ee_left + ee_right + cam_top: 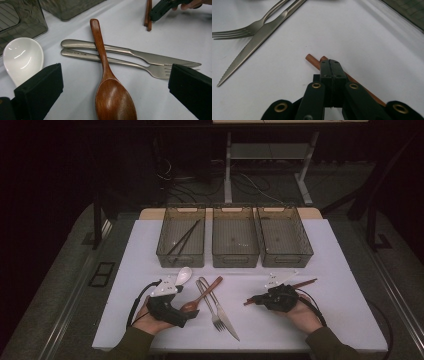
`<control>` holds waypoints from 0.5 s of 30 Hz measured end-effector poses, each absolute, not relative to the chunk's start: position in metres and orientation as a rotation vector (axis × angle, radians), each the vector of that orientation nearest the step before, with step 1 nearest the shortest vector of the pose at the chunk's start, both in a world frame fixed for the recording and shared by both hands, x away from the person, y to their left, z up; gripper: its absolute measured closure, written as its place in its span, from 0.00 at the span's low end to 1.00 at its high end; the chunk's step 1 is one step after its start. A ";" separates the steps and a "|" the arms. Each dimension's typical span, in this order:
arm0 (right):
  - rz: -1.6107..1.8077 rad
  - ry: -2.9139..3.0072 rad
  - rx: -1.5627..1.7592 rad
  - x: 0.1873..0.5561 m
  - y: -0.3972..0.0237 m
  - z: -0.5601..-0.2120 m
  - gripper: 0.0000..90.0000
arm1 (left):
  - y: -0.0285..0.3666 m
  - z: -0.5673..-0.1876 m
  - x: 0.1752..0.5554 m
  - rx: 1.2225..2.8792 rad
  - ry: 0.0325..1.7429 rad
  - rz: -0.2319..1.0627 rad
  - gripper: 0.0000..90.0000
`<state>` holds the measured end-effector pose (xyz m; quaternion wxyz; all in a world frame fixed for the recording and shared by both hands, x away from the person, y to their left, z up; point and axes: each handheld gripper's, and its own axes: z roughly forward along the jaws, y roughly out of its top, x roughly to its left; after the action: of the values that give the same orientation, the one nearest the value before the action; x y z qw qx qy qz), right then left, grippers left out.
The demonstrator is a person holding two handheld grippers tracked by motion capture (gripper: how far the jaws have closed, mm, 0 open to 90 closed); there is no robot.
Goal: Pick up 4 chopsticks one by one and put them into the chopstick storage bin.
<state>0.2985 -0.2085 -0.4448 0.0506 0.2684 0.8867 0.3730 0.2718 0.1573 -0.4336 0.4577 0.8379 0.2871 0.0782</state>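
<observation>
While the left gripper (187,307) sits low on the table (345,270) with its jaws spread wide, one wooden spoon (110,90) lies between them, untouched by either pad, its bowl nearest the camera and its handle crossing over one fork (117,62) and one knife (140,53) that lie side by side. Just beside that gripper rests one white spoon (21,58). On the other side, the right gripper (331,65) has its jaws pressed together, and two brown chopsticks (313,61) lie on the table under its tip; whether the pads pinch them I cannot tell. Farther back stand three bins (235,260) in a row; the left one holds two dark chopsticks (184,238).
</observation>
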 end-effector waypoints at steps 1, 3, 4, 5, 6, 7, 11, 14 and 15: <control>1.137 2.698 0.819 0.299 -0.208 -0.445 1.00 | 0.157 -0.434 0.272 2.066 0.708 0.194 0.00; 1.134 2.694 0.819 0.301 -0.207 -0.445 1.00 | 0.157 -0.434 0.272 2.067 0.707 0.195 0.00; 1.134 2.693 0.826 0.302 -0.207 -0.445 1.00 | 0.157 -0.434 0.272 2.067 0.707 0.194 0.00; 1.136 2.690 0.824 0.303 -0.207 -0.445 1.00 | 0.157 -0.434 0.272 2.067 0.707 0.195 0.00; 1.136 2.690 0.826 0.304 -0.207 -0.445 1.00 | 0.157 -0.434 0.272 2.068 0.707 0.195 0.00; 1.138 2.689 0.827 0.305 -0.206 -0.445 1.00 | 0.157 -0.434 0.272 2.067 0.707 0.195 0.00; 1.141 2.686 0.829 0.308 -0.205 -0.446 1.00 | 0.157 -0.434 0.272 2.068 0.706 0.195 0.00; 1.140 2.681 0.829 0.310 -0.204 -0.446 1.00 | 0.157 -0.434 0.272 2.070 0.706 0.195 0.00; 1.140 2.678 0.839 0.311 -0.204 -0.446 1.00 | 0.157 -0.434 0.272 2.071 0.705 0.194 0.00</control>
<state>0.3107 -0.2036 -0.4462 0.0562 0.2765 0.8828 0.3756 0.2719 0.1571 -0.4340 0.4551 0.8396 0.2858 0.0787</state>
